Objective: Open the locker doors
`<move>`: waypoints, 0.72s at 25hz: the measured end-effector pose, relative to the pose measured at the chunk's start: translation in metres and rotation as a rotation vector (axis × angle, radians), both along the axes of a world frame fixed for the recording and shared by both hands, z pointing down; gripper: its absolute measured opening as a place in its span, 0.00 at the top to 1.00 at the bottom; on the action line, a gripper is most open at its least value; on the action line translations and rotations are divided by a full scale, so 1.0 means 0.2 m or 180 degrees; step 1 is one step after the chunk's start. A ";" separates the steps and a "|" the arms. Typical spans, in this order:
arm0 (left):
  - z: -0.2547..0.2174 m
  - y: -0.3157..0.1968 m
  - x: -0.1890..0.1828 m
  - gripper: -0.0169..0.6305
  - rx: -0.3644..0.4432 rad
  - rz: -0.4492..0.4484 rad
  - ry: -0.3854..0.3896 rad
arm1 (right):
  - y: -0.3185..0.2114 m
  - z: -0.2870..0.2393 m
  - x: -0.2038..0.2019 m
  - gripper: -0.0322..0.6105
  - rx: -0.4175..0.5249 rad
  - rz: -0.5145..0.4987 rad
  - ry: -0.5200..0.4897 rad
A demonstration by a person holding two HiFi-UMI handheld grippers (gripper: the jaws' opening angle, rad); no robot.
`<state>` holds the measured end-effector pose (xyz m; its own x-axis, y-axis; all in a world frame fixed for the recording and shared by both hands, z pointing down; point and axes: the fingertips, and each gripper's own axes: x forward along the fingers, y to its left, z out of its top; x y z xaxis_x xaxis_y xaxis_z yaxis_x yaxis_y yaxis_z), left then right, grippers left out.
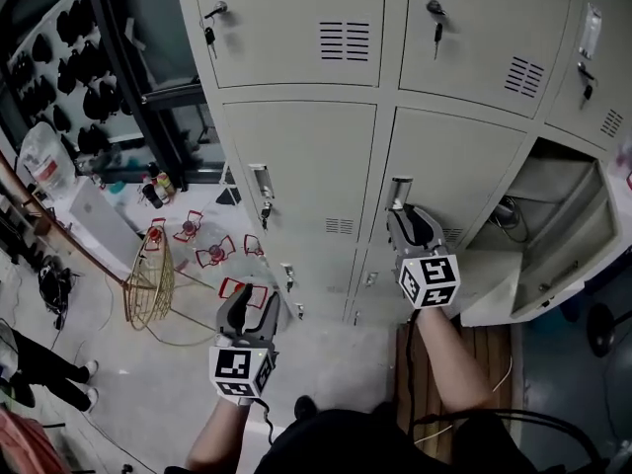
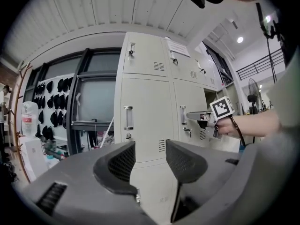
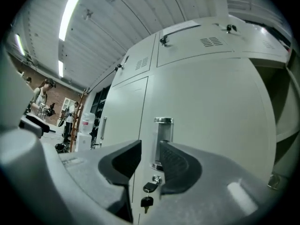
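Note:
Grey lockers (image 1: 296, 166) stand in rows in front of me. My right gripper (image 1: 399, 213) is up against the middle-row door (image 1: 464, 166), at its chrome handle (image 1: 400, 191). In the right gripper view the handle (image 3: 162, 137) stands in the gap of my right gripper (image 3: 150, 156); the left pad is clear of it, and a key (image 3: 146, 201) hangs in the lock below. My left gripper (image 1: 251, 302) hangs low, away from the doors. In its own view my left gripper (image 2: 150, 161) is open and empty, facing a closed door (image 2: 143, 116).
One locker to the right stands open (image 1: 563, 225) with cables inside. A wire basket (image 1: 148, 279), red frames (image 1: 212, 253) and bottles (image 1: 158, 188) lie on the floor at left. A wooden pallet (image 1: 474, 349) is under my right arm. People stand far off (image 3: 42, 97).

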<state>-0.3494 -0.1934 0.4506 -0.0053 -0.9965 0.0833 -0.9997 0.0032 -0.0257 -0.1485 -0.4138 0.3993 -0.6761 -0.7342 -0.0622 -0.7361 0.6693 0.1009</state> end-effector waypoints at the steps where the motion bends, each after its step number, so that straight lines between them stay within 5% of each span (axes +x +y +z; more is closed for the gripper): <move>1: 0.00 0.00 -0.05 0.66 0.0003 0.0008 -0.0002 | -0.02 0.00 -0.03 0.76 -0.0002 0.0042 0.0026; 8: 0.00 0.02 -0.27 0.66 0.0007 0.0087 -0.0004 | -0.13 0.03 -0.12 0.74 -0.0140 0.0364 0.0011; 18: 0.07 0.06 -0.35 0.66 -0.0066 0.0295 0.0045 | -0.15 0.02 -0.14 0.78 -0.0201 0.0555 0.0097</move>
